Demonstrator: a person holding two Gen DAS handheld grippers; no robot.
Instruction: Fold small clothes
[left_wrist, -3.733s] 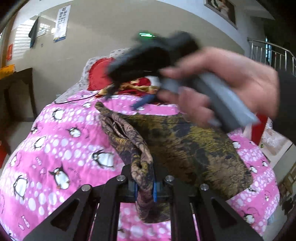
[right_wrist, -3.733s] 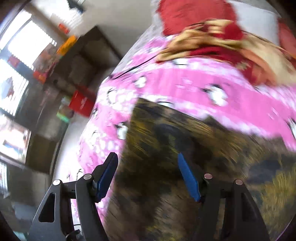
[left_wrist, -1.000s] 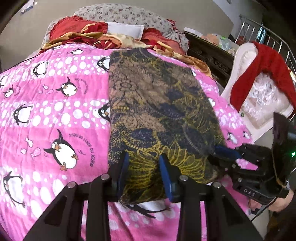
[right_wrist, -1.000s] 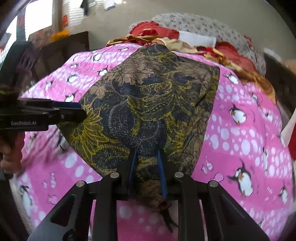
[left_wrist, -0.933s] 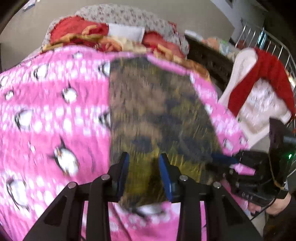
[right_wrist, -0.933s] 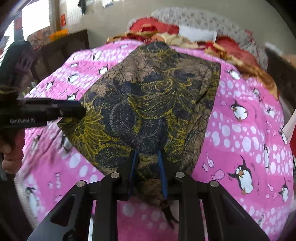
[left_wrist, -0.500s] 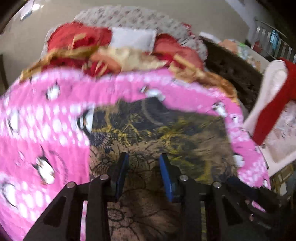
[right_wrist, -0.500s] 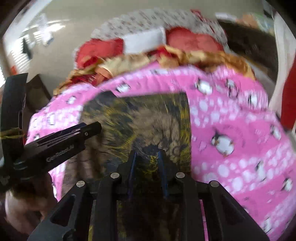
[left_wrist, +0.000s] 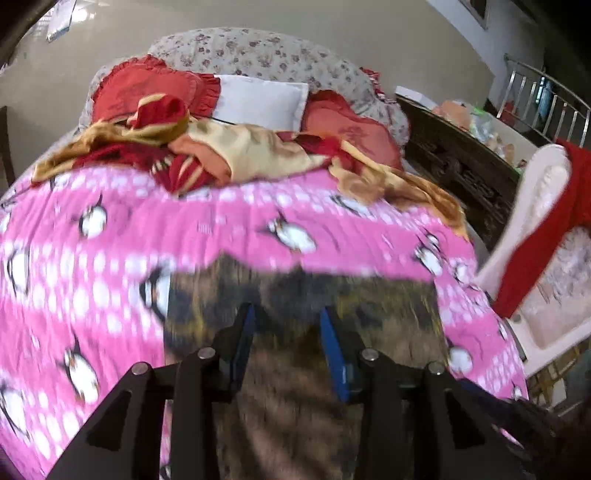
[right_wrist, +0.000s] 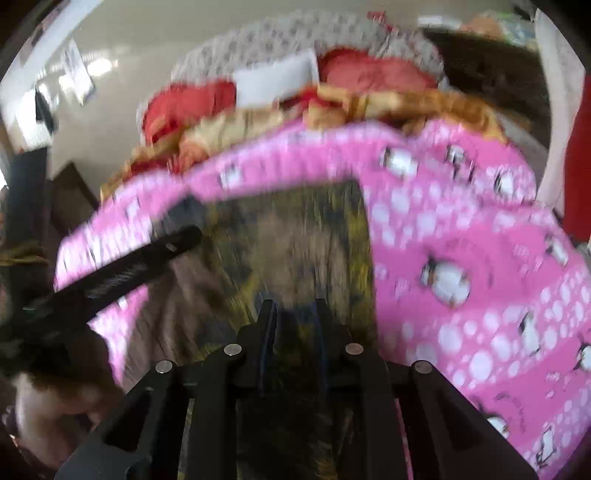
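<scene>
A dark garment (left_wrist: 388, 306) with a yellow and brown pattern lies on the pink penguin blanket (left_wrist: 258, 221). It is doubled over, with its paler underside up near me. My left gripper (left_wrist: 288, 332) has the cloth between its blue pads. The jaws stand somewhat apart and are opening. In the right wrist view the garment (right_wrist: 295, 240) runs up the middle, and my right gripper (right_wrist: 293, 314) is shut narrowly on its near right part, still closing. The left gripper (right_wrist: 184, 225) reaches in from the left at the garment's far left corner, held by a hand (right_wrist: 48, 398). Both views are blurred.
Red pillows (left_wrist: 147, 88), a white pillow (left_wrist: 258, 99) and crumpled red-and-gold cloth (left_wrist: 240, 151) lie at the head of the bed. A dark wooden cabinet (left_wrist: 461, 173) and a white chair (left_wrist: 546, 221) draped in red stand to the right. Pink blanket (right_wrist: 461, 240) spreads right of the garment.
Both grippers have carried the garment's near hem toward the pillows. The long garment now lies folded over itself, about half as long. The right gripper has rolled.
</scene>
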